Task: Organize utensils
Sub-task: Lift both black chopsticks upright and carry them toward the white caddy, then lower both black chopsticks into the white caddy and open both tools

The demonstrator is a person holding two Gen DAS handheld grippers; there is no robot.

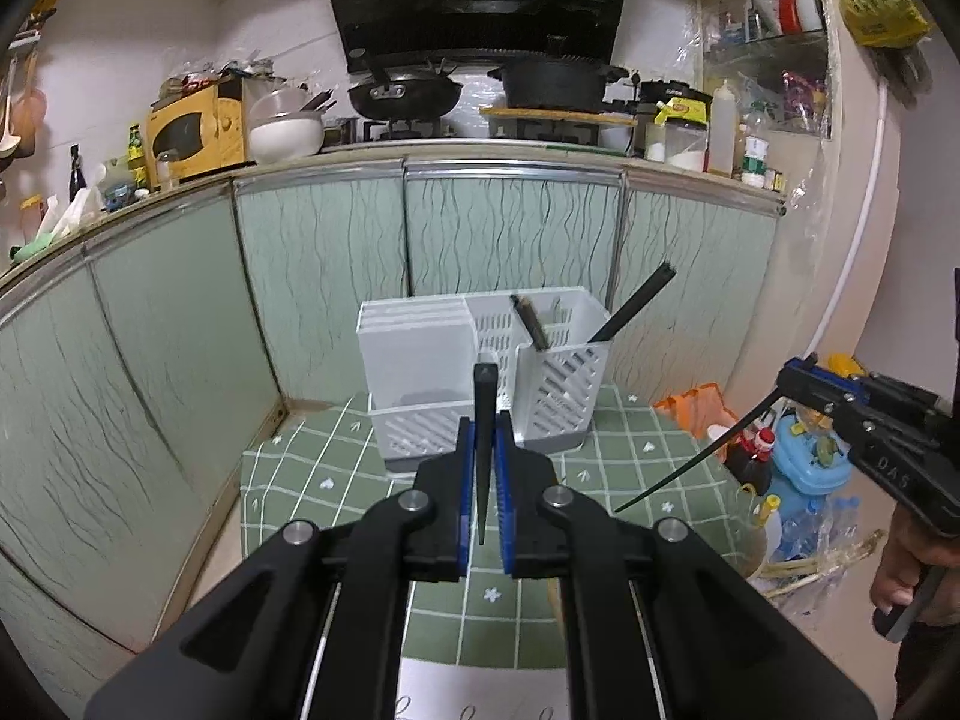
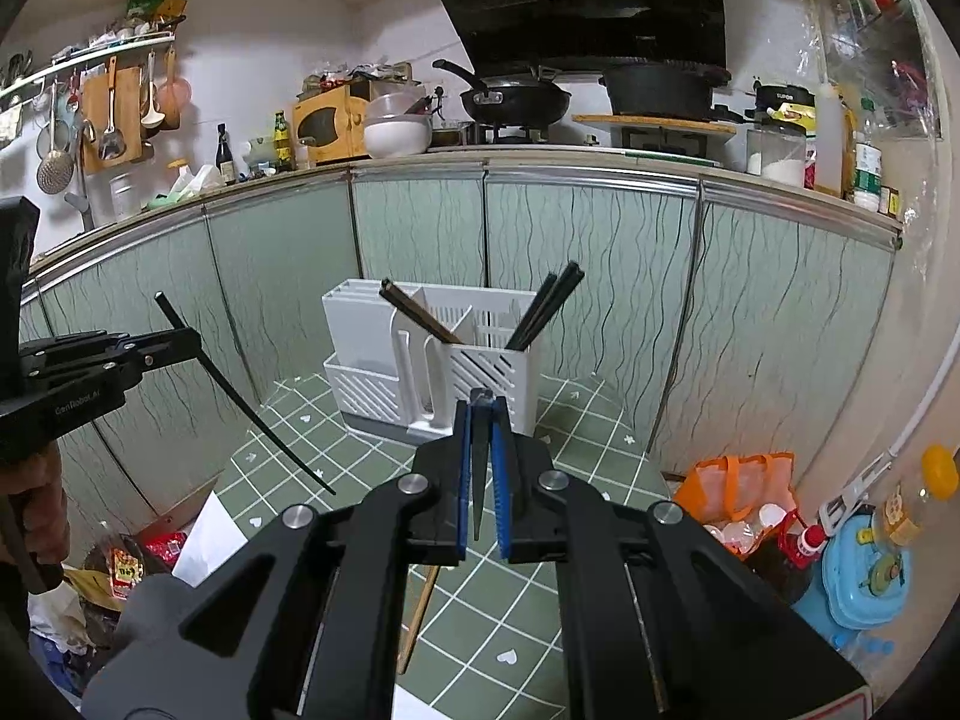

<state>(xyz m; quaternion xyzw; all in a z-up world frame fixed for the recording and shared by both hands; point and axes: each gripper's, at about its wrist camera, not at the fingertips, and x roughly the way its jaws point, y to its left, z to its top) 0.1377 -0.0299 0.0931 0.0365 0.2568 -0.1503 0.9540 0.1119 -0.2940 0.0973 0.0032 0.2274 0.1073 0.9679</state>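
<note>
The left tool [image 1: 485, 438] is clenched on one black chopstick [image 1: 483, 450], which stands nearly upright between its blue pads. The right tool [image 2: 482, 438] likewise grips a second black chopstick [image 2: 480, 468], tip pointing down toward the desk [image 2: 576, 468] with its green checked cloth. One wooden chopstick [image 2: 420, 618] lies on that cloth under the right tool. Beyond both tools stands one white utensil holder [image 2: 432, 360] on the desk. Its slotted compartment holds two dark pairs: one brown-tipped pair [image 2: 417, 312] leaning left, one black pair [image 2: 546, 306] leaning right.
</note>
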